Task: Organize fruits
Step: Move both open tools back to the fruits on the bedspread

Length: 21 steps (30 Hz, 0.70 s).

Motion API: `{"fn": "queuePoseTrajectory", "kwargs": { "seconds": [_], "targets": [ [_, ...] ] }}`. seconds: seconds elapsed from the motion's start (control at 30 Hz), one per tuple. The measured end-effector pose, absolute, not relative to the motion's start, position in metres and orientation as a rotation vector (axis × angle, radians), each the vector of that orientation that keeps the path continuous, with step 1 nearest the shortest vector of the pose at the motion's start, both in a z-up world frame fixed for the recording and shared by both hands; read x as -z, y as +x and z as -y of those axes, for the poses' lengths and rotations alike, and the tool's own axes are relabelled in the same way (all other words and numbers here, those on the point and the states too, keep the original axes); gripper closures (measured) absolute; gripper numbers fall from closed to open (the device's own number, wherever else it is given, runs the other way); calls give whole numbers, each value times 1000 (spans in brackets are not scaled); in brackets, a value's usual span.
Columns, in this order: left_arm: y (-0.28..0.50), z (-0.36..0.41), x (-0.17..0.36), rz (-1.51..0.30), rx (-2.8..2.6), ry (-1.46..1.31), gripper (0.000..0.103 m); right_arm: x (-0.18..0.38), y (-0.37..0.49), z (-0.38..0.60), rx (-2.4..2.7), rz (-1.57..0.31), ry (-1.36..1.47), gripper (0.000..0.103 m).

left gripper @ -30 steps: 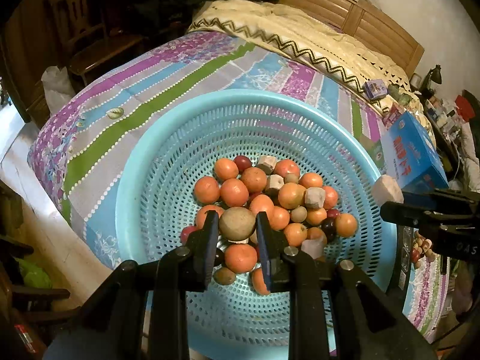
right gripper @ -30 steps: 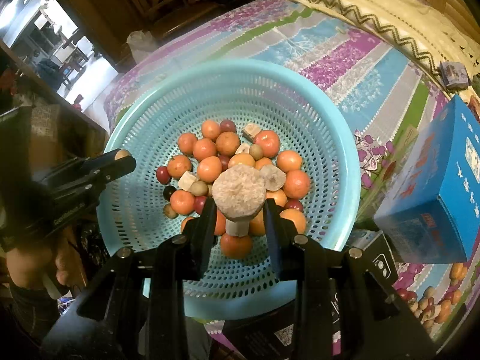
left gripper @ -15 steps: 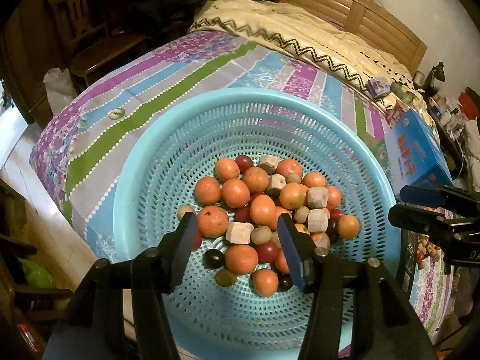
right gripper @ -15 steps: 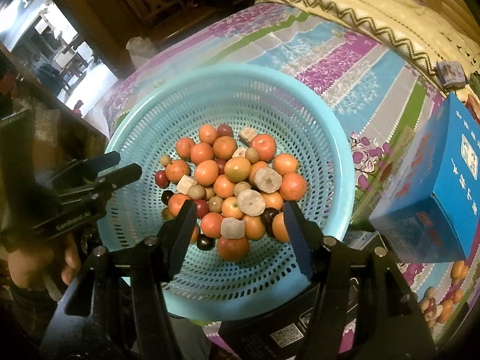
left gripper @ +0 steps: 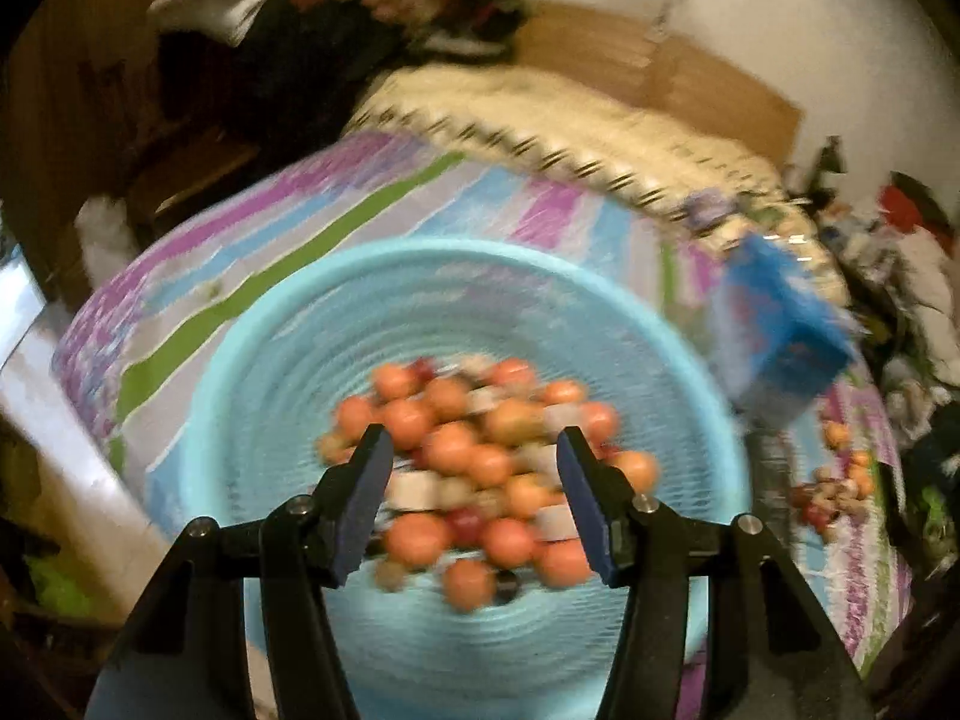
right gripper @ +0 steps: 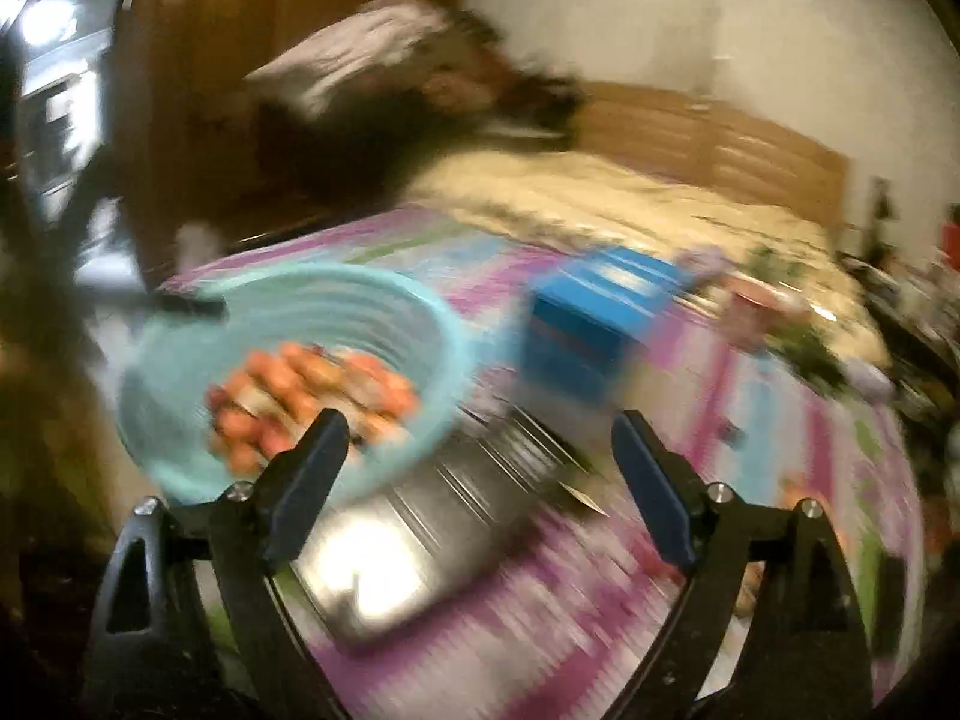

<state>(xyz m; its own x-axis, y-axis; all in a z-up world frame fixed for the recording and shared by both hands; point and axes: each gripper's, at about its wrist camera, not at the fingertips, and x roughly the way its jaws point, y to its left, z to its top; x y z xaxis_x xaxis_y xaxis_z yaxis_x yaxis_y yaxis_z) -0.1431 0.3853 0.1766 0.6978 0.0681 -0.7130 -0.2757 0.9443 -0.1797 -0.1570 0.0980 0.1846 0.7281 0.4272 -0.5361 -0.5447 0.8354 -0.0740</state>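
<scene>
Left wrist view looks straight down into the round turquoise basket (left gripper: 252, 396), which fills the middle of the picture on the striped bedspread (left gripper: 336, 204). The fruits (left gripper: 480, 468) lie heaped in the basket's bottom: mostly round orange ones, a few dark red, and some pale blocky pieces, all smeared by blur. The left gripper (left gripper: 474, 450) hangs over that heap with its jaws apart and nothing between the pads. A second, smaller scatter of fruit (left gripper: 834, 480) lies on the bedspread right of the basket, past the blue box (left gripper: 786, 330).

Only the right wrist view shows the flat, shiny metal tray (right gripper: 420, 534) on the bedspread, just beside the basket's near rim. There the basket sits off to the left and the box behind the tray. The right gripper (right gripper: 480, 438) is above the tray, its jaws opening wide and empty. At the left edge, dark shapes near the basket rim are too blurred to name.

The basket wall looks like ribbed, perforated plastic; the box is a sharp-edged carton. A cream blanket (right gripper: 630, 192) and wooden headboard (right gripper: 720, 144) lie beyond.
</scene>
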Motion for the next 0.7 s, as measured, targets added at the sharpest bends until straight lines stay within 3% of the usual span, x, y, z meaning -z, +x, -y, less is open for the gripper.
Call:
{"fn": "queuePoseTrajectory", "kwargs": {
  "seconds": [0.2, 0.27, 0.5, 0.53, 0.63, 0.7],
  "targets": [
    [-145, -246, -214, -641, 141, -155, 30, -117, -174, 31, -277, -716, -213, 15],
    [-143, -195, -213, -651, 263, -121, 30, -105, -174, 71, -220, -785, -160, 25],
    [-100, -72, -126, -896, 453, -86, 30, -85, -170, 140, -149, -851, -26, 30],
    [-96, -66, -114, -921, 448, -91, 31, -84, -165, 144, -157, -855, -9, 30],
    [-60, -52, -66, -1007, 402, -109, 52, -81, -157, 150, -176, -852, 12, 30],
    [-40, -50, -45, -1038, 364, -120, 56, -79, -152, 153, -191, -848, 20, 30]
  ]
}}
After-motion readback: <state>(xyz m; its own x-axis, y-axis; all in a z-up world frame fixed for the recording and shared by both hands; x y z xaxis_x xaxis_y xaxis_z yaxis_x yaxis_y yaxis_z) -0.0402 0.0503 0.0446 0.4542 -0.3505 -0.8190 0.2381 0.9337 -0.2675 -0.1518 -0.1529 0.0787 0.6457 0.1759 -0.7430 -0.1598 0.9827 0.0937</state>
